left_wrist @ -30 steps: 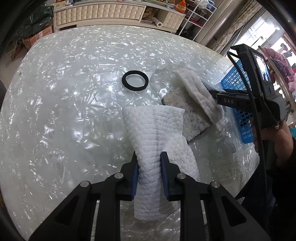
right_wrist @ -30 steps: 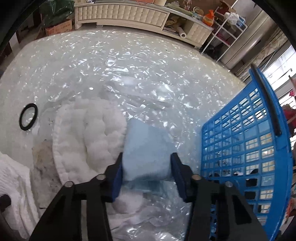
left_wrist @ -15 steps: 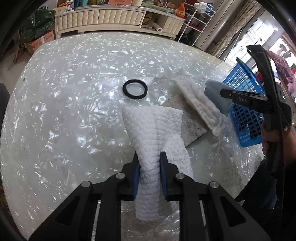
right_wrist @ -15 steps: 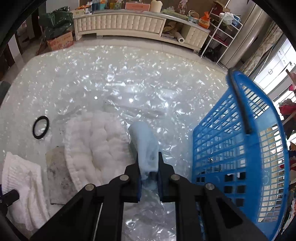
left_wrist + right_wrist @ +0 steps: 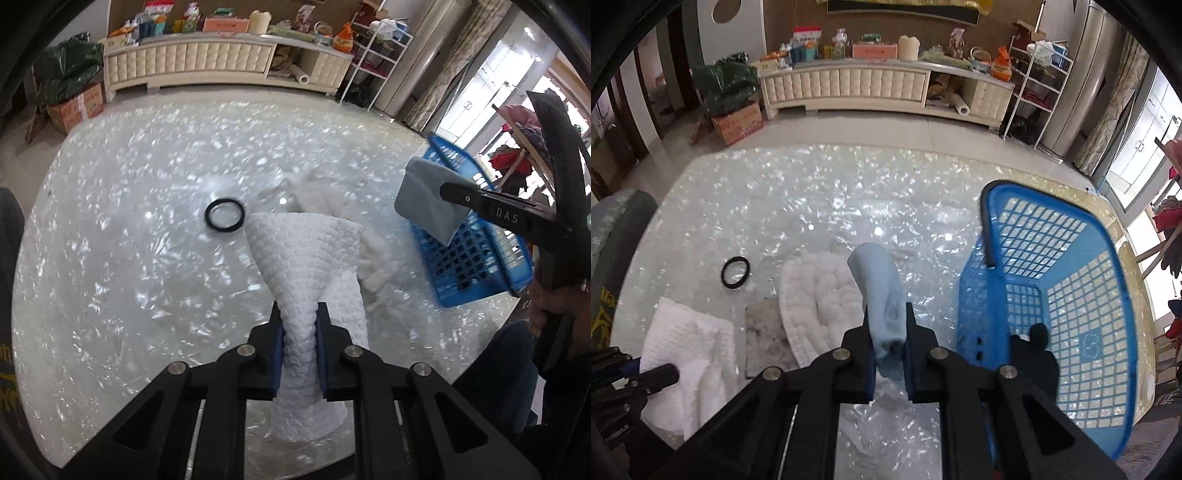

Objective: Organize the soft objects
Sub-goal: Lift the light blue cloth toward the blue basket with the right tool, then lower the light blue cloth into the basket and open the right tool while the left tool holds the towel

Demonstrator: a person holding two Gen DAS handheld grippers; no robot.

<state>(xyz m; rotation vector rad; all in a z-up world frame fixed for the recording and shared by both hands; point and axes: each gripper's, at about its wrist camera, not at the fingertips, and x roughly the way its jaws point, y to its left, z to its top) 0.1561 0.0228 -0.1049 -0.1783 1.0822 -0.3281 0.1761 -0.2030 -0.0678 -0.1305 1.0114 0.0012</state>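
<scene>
Soft cloths are both lifted: your right hand-held gripper (image 5: 889, 341) has just closed and pinches the pale blue cloth (image 5: 879, 288) beside the blue basket (image 5: 1108, 295), long axis pointing away. Your left hand-held gripper (image 5: 298, 350) pinches the white quilted cloth (image 5: 306, 258), fanning far. Next, I judge, carry each over the basket rim.

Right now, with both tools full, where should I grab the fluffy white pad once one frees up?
Take the fluffy white pad by its rounded far edge, coming down from above. It lies flat, its near end overlapping the speckled grey slab, so a top-down pinch on the puffy rim probably lifts it alone.
</scene>
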